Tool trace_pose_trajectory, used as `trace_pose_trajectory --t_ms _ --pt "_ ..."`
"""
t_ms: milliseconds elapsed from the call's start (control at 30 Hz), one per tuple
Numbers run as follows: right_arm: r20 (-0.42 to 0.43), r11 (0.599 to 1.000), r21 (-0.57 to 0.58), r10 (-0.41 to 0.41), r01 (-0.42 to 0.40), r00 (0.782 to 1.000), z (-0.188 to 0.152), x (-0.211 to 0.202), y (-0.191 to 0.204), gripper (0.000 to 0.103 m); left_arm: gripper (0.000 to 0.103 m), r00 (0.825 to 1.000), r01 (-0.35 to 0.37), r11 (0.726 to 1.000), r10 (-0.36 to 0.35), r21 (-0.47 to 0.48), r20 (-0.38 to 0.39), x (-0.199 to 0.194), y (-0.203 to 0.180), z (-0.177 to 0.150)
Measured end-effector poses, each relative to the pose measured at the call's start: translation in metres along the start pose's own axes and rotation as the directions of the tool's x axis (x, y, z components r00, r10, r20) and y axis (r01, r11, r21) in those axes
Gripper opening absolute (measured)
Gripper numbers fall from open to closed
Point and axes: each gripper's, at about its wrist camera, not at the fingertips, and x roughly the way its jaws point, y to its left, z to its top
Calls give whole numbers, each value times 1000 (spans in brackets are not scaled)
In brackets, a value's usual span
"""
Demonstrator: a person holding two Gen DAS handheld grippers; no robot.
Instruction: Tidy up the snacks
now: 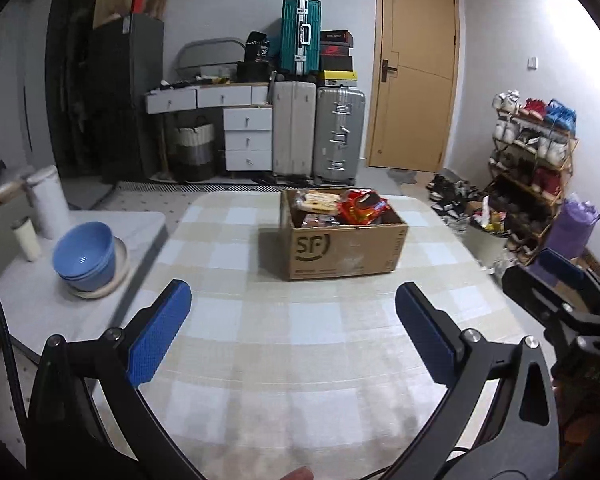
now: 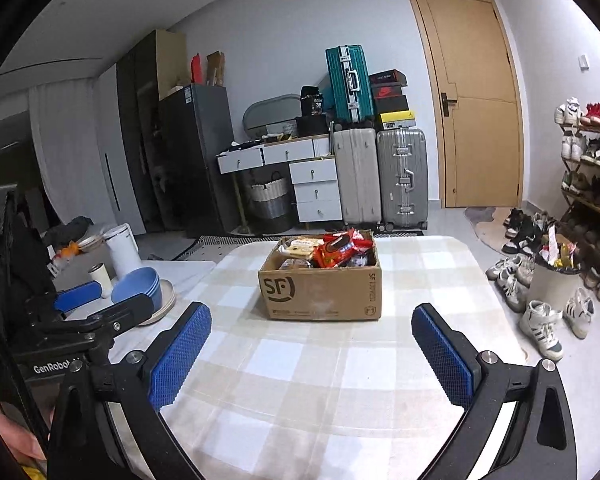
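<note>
While the cardboard box (image 1: 342, 236) of snacks (image 1: 362, 205) sits at the far middle of the checked tablecloth (image 1: 300, 360), I hold my left gripper (image 1: 293, 320) and right gripper (image 2: 311, 346) well short of it, both spread wide and empty.
</note>
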Motion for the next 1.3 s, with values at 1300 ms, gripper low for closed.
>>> trace_pose_trajectory --t_ms 1300 --pt "-32 997 69 27 -25 999 -16 23 -7 102 102 999 22 999 -23 -29 -29 29 4 -1"
